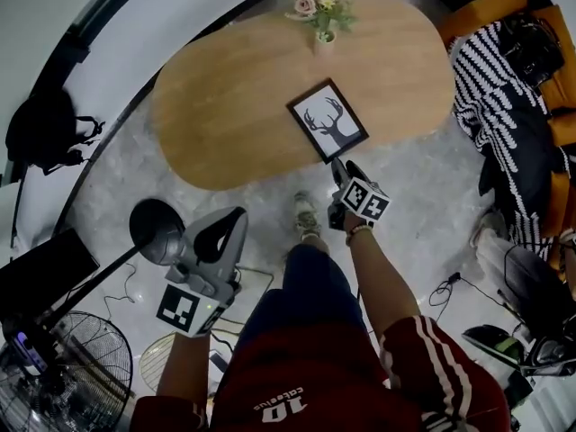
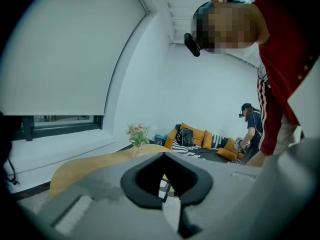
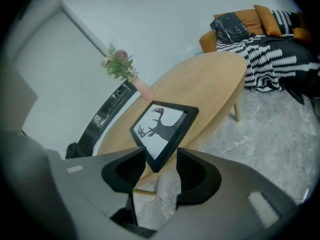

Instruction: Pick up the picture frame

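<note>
Lower left of the head view: the left tool (image 1: 225, 228) hangs over the floor, well away from the counter (image 1: 225, 106), its jaws pressed together on nothing. It is too far off to steady anything if the lift goes badly.

Centre: the frame (image 1: 328, 121) lies flat on the counter's near right part, turned like a diamond, its nearest corner at or just past the edge. Just right of that corner is the right tool (image 1: 346, 174), jaws spread, with the corner between them but not yet pinched.

Likely risks: a grip on one corner alone could let the frame swing or twist out. A push before the jaws close could slide it across the smooth top. If it drops, the hard floor could crack its front.

Materials, left to right: both tools are matte grey plastic with dark, ribbed inner pads. The counter is a long oval of pale wood with fine grain. At its far edge stands a small pink vase (image 1: 322, 39) of flowers. The frame is a thin black rectangle around a white print of a dark antlered deer. The floor is grey, marble-like stone. At far right is an orange sofa (image 1: 562, 124) under a black-and-white striped throw
</note>
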A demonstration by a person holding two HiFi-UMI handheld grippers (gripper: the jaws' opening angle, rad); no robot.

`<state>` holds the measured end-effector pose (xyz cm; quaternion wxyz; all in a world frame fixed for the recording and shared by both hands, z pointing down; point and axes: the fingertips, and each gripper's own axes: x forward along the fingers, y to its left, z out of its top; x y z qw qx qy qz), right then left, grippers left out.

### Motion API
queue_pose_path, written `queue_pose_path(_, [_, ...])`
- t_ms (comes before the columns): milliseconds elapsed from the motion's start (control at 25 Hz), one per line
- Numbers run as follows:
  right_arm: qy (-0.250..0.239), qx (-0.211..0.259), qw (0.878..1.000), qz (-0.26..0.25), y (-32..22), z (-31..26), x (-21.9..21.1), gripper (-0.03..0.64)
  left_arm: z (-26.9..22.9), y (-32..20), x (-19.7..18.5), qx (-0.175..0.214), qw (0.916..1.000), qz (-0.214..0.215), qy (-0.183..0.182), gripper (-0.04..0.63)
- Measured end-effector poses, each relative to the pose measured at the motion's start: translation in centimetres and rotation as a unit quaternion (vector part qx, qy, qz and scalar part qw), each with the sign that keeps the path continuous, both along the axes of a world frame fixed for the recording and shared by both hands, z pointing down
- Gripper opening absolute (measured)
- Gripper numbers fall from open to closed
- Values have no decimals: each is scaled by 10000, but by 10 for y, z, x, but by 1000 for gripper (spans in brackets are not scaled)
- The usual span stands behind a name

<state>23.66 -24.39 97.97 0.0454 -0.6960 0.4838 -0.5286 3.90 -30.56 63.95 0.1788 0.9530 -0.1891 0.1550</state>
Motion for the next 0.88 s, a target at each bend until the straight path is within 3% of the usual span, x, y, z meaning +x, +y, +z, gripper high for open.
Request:
queue_pose_path(520, [-878,-12,9888,1209,-12,42,5,189,15,-1,-4,88,10000,7,-23,-2])
queue_pose_path(880, [-1577,496,9730,1611,-12,47,4,176,18,-4,-10,81,9999,-55,-37,-2])
